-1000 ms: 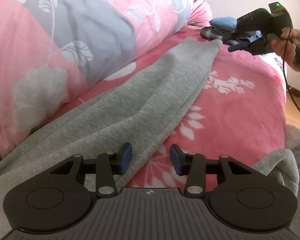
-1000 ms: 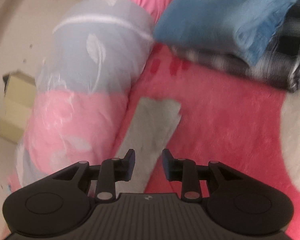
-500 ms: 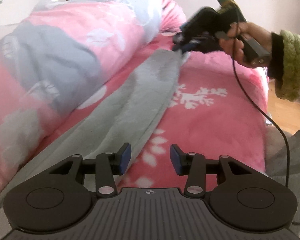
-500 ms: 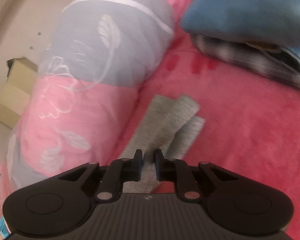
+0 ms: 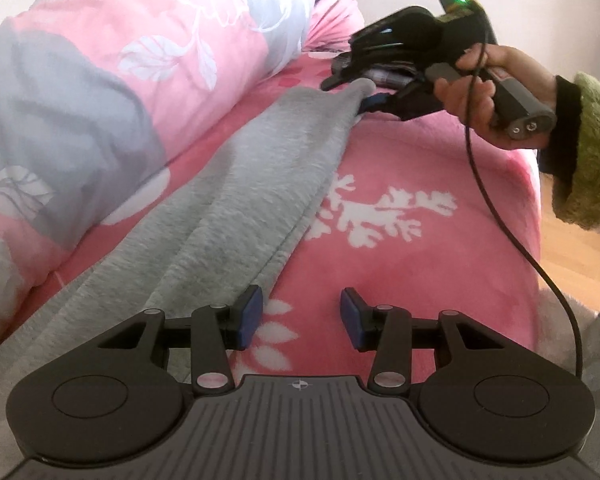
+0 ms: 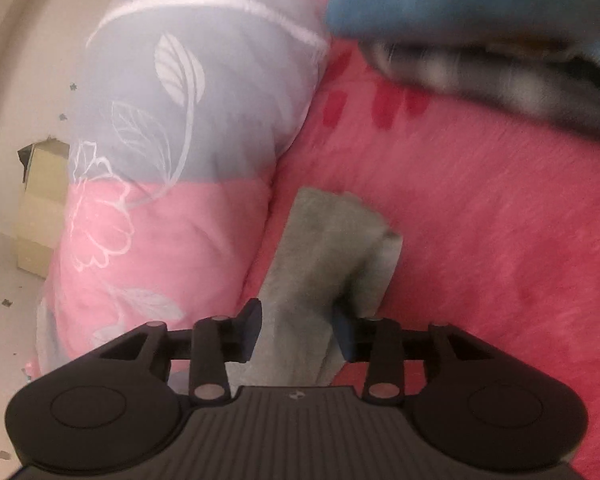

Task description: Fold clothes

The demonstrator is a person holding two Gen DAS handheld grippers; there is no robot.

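A bed covered by a pink blanket (image 5: 440, 264) with white leaf prints is carrying everything. A grey garment (image 5: 236, 216) is lying stretched across it, running from 7 o'clock up toward 1 o'clock in the left wrist view. A rolled pink-and-grey floral quilt (image 5: 132, 72) is resting along its 10 o'clock side. Folded blue and checked clothes (image 6: 480, 32) are sitting at 1 o'clock in the right wrist view.

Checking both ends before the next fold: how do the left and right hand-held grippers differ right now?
The left hand-held gripper stands open over the pink blanket, nothing between its fingers. The right hand-held gripper has the far end of the grey garment between its fingers; its jaws have just been opening, and the pads look clear of the cloth. Both point downward along the bed.
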